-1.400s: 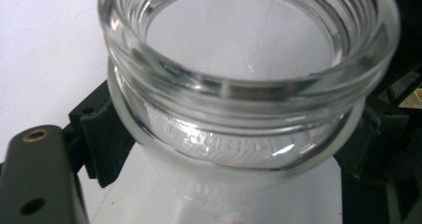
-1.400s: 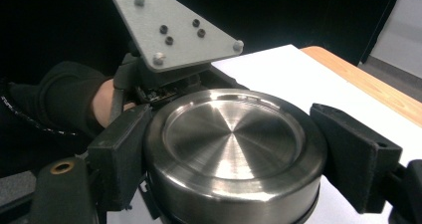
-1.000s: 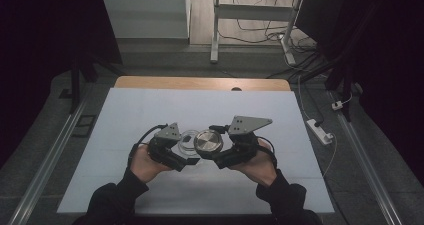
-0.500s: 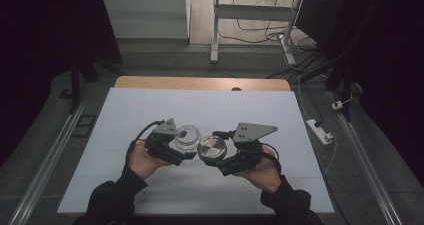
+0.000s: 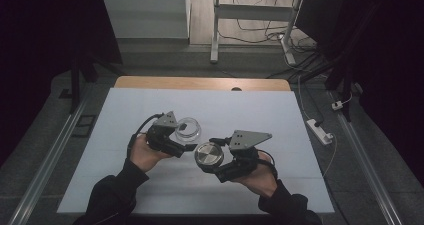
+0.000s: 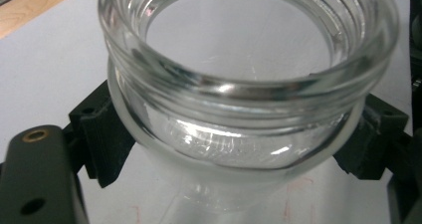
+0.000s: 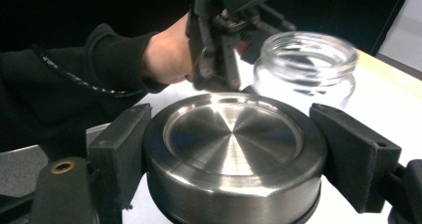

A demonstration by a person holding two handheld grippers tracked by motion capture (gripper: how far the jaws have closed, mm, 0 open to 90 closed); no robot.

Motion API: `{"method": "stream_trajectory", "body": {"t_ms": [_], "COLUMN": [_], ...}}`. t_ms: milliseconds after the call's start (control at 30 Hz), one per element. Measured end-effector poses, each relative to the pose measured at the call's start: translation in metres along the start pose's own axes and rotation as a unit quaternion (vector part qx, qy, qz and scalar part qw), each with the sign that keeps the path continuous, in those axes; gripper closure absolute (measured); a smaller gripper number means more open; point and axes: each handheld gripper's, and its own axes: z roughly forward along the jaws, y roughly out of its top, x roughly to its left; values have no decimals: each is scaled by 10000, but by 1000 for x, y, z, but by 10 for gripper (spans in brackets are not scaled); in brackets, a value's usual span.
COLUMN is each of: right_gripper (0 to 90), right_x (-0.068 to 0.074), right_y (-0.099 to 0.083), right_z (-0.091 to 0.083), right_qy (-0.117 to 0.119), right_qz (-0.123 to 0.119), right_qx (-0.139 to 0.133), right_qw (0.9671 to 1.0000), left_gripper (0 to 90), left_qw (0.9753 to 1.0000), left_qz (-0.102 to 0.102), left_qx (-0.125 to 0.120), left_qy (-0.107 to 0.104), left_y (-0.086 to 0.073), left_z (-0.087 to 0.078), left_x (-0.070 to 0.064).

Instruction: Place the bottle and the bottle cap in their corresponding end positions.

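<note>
A clear glass jar [image 5: 187, 129] with a threaded open mouth sits left of the table's middle, and my left gripper [image 5: 186, 135] is shut on it. In the left gripper view the jar [image 6: 249, 84] is clamped below its neck between the two black jaws. A round brushed-steel lid [image 5: 209, 155] is held a short way right of the jar, with my right gripper [image 5: 210, 157] shut on it. The right gripper view has the lid [image 7: 234, 149] pinched at its rim by both pads, the jar [image 7: 306, 67] beyond it, and the left gripper [image 7: 224, 35] with the hand holding it.
The white table top [image 5: 125, 185] ends in a wooden strip [image 5: 200, 83] at the far edge. A white power strip [image 5: 320, 131] lies on the floor to the right. A metal table leg frame [image 5: 216, 30] stands beyond the table.
The right gripper has carried the lid away from the jar, toward the right and nearer the person. The left gripper with the jar has shifted slightly left.
</note>
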Motion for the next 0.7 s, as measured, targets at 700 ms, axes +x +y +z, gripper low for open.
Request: {"method": "stream_trajectory", "body": {"t_ms": [700], "right_gripper": [195], "right_x": [5], "right_y": [-36], "right_z": [17], "right_qy": [108], "right_qz": [63], "right_qx": [311], "right_qw": [9994], "left_gripper": [156], "left_qw": [9999], "left_qz": [-23], "left_qx": [-70], "left_qy": [77], "left_y": [16], "left_z": [26], "left_x": [22]}}
